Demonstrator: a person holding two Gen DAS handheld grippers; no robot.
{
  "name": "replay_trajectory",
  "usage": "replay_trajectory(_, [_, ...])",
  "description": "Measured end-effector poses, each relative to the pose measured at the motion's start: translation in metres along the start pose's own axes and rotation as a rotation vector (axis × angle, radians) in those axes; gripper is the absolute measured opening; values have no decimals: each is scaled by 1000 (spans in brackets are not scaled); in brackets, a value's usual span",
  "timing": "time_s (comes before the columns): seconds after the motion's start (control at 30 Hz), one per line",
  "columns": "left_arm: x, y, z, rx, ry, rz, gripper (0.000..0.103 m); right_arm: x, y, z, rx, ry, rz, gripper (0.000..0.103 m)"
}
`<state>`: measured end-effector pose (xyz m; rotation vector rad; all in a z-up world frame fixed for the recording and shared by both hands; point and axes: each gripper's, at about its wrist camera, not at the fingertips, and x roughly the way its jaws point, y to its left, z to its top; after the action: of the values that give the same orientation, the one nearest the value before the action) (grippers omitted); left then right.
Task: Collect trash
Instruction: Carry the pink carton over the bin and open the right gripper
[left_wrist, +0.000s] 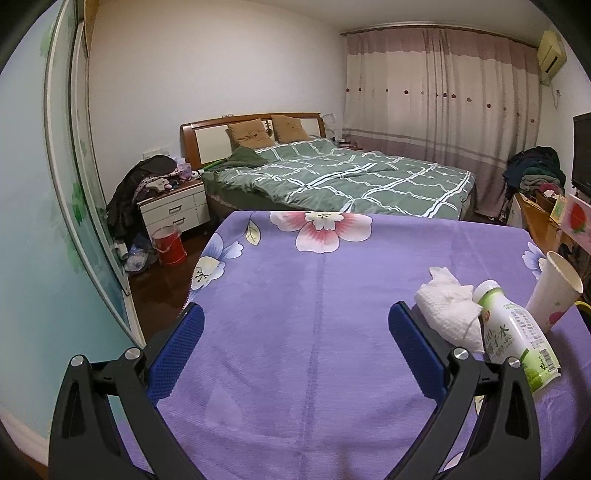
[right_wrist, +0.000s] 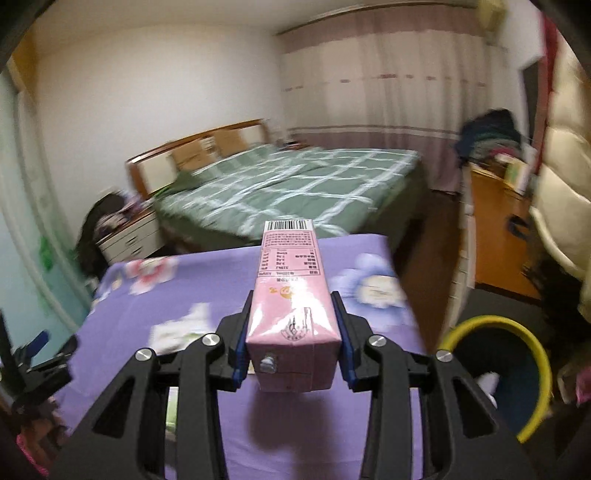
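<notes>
Right gripper (right_wrist: 293, 343): clamped on a pink carton (right_wrist: 291, 295), its 2 blue pads pressed against the carton's long sides; the carton is held lengthwise above the purple floral cloth of the desk (right_wrist: 147, 332), barcode end pointing away from the camera. Below and to the right of that gripper stands a dark bin with a yellow rim (right_wrist: 532, 350); a white item lies inside it, too blurred to identify. Left gripper (left_wrist: 295, 343): jaws spread wide, nothing between them, hovering over bare purple cloth. Just beside its right finger lies a crumpled white tissue (left_wrist: 448, 310), touching a white and green bottle (left_wrist: 517, 336) that lies tilted on its side. Behind the bottle stands 1 upright white paper cup (left_wrist: 554, 295), near the desk's right edge. Beyond the desk: a bed (left_wrist: 351, 177) with a green checked quilt, a white nightstand (left_wrist: 173, 210) piled with clothing, a red bucket (left_wrist: 170, 245) on the floor, and closed curtains (left_wrist: 443, 92) at the far wall.
</notes>
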<state>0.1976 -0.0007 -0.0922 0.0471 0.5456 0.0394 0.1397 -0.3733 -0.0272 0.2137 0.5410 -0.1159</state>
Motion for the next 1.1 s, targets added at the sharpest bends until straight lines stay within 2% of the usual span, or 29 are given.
replay_trajectory(0.27, [-2,-3,-1,12,-6,-22,98,6,-81,-20,133,-36,-265,37])
replay_trajectory(0.43, [0,-6,-2,22,6,-30,98,18,-128,-35,243,4,-401,37])
replay_trajectory(0.53, [1,-8,-2,28,8,-31,98,19,-151,-41,298,27,-449,37])
replay_trajectory(0.77, [0,-10,-4,38,16,-43,98,32,-172,-55,352,88,-533,38])
replay_trajectory(0.83, [-1,-10,-4,40,14,-47,98,29,-171,-56,342,74,-552,49])
replay_trajectory(1.0, [-3,-12,-4,45,15,-57,98,30,-158,-53,305,67,-543,52])
replay_trajectory(1.1, [-2,-17,-4,44,30,-94,98,31,-155,-52,295,71,-536,52])
